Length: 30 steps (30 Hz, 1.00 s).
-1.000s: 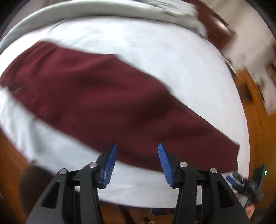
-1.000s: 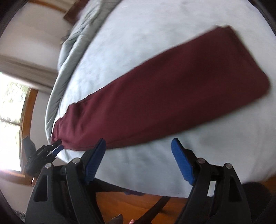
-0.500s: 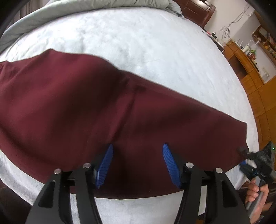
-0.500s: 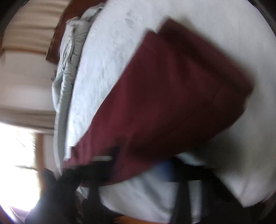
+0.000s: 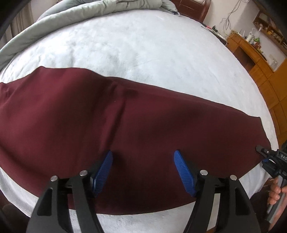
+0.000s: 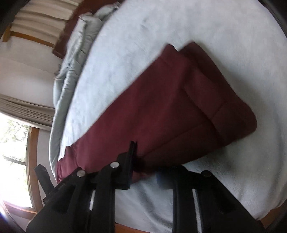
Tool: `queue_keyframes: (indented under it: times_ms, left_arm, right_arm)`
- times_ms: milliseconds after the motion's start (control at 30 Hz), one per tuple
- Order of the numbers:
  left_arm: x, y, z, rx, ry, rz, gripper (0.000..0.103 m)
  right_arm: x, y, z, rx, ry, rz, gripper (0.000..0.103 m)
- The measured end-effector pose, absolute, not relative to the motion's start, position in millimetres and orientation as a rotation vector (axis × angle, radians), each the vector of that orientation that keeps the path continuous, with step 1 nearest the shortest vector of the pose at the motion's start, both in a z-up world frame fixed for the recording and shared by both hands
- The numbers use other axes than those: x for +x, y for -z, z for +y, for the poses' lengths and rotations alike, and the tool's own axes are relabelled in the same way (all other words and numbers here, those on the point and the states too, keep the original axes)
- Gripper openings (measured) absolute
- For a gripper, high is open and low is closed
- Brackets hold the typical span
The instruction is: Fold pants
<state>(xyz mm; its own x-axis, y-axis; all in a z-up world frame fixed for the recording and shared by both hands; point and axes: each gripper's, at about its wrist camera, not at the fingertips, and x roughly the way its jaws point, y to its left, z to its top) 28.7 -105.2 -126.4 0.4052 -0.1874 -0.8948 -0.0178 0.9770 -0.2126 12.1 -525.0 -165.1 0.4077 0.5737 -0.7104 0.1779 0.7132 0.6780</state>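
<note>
Dark red pants lie flat and lengthwise across the white bed. My left gripper hovers just over their near edge around the middle. Its jaws are opening, and no cloth is pinched between the blue pads. In the right wrist view the pants run away from me, with the far end doubled over. My right gripper is shut on the near leg end, one finger on top of the cloth and the other below. From the left wrist view, my right gripper meets the leg end at the right.
A grey duvet is bunched along the far side of the bed against a dark wooden headboard. Wooden cabinets with clutter stand to the right. A window is at the left of the right wrist view.
My left gripper has come down closer over the pants and its jaws have widened. My right gripper, wide open a second ago, has reached the leg end and closed on it.
</note>
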Motion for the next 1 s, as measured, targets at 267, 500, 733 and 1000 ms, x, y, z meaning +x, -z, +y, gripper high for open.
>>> queue_keyframes:
  times_ms: [267, 500, 733, 1000]
  left_arm:
    - [29.0, 121.6, -108.2, -0.226, 0.146, 1.162, 0.072]
    - [25.9, 118.6, -114.1, -0.223, 0.169, 1.173, 0.072]
    - [26.4, 118.7, -115.8, -0.232, 0.163, 1.178, 0.073]
    - [26.5, 116.4, -121.2, -0.219, 0.169, 1.180, 0.078]
  right_arm:
    - [-4.3, 145.7, -580.9, 0.884, -0.130, 1.072, 0.054]
    - [6.9, 144.9, -579.4, 0.734, -0.050, 1.150, 0.031]
    - [-7.5, 113.1, -570.3, 0.664, -0.088, 1.112, 0.050]
    - [18.1, 117.9, -555.4, 0.598, -0.094, 1.131, 0.043]
